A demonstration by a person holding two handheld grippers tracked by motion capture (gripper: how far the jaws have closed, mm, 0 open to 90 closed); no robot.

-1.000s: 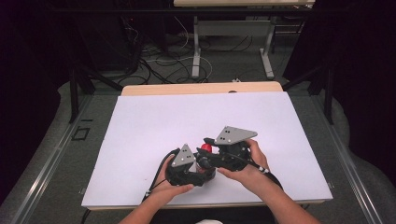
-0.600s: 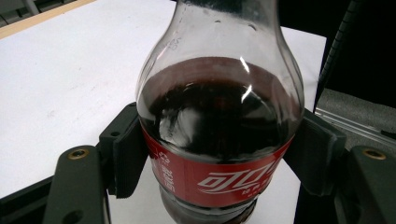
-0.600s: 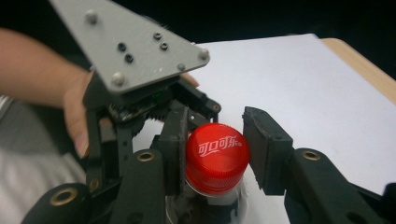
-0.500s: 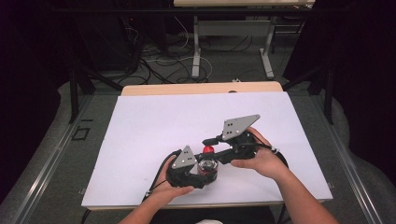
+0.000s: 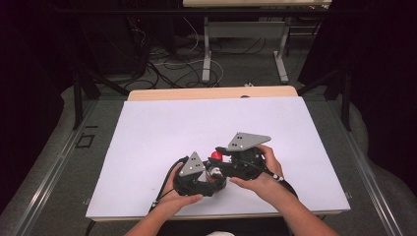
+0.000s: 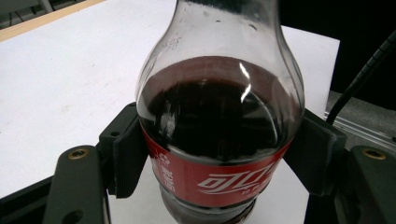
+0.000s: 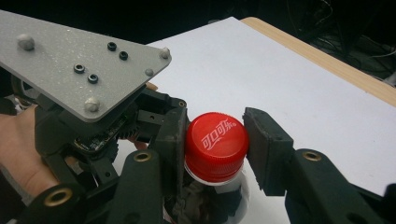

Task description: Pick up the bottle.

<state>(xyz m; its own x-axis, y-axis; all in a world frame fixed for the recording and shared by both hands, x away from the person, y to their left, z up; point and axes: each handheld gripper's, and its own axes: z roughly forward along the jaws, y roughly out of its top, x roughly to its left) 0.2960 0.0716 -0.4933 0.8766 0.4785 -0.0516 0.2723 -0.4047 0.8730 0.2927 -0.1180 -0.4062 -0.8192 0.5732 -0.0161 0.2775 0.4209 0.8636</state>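
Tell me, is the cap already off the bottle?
No, the red cap sits on top of the bottle, between the two jaws of the right tool.

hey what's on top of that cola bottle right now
A red cap sits on the bottle, between the right tongs' jaws, one touching it. The neck beneath is mostly covered.

White-topped table (image 5: 147, 147) (wooden far edge), tangled cables (image 5: 162, 64) on floor beyond, 2 desk legs (image 5: 206, 49).

Table: white top (image 5: 162, 132), wooden far edge (image 5: 196, 93)
Floor: grey (image 5: 44, 162), cables (image 5: 162, 64) far
Far furniture: table legs (image 5: 206, 49)
Surroundings: dark
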